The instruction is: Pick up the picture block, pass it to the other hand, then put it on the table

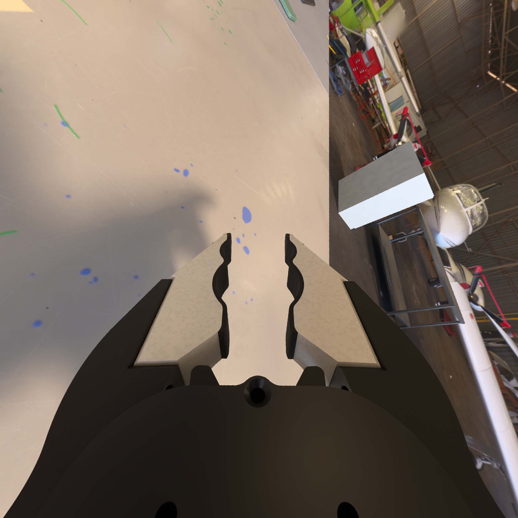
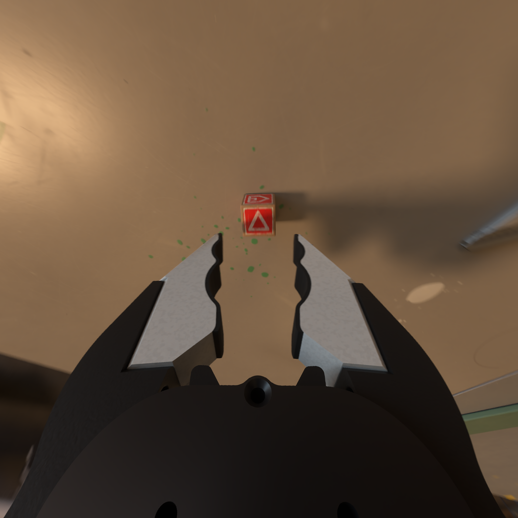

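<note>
The picture block (image 2: 258,215) is a small wooden cube with red faces and pale line drawings. It sits on the tan table (image 2: 364,112) just beyond my right gripper's fingertips, centred on the gap. My right gripper (image 2: 258,236) is open and empty, apart from the block. My left gripper (image 1: 258,236) is open and empty above the paint-spattered table (image 1: 140,140). The block does not show in the left wrist view.
The table's edge (image 1: 328,168) runs along the right in the left wrist view, with a white box (image 1: 384,185) and hangar clutter beyond. A teal object (image 1: 288,9) lies far off on the table. A grey bar (image 2: 490,227) lies right of the block.
</note>
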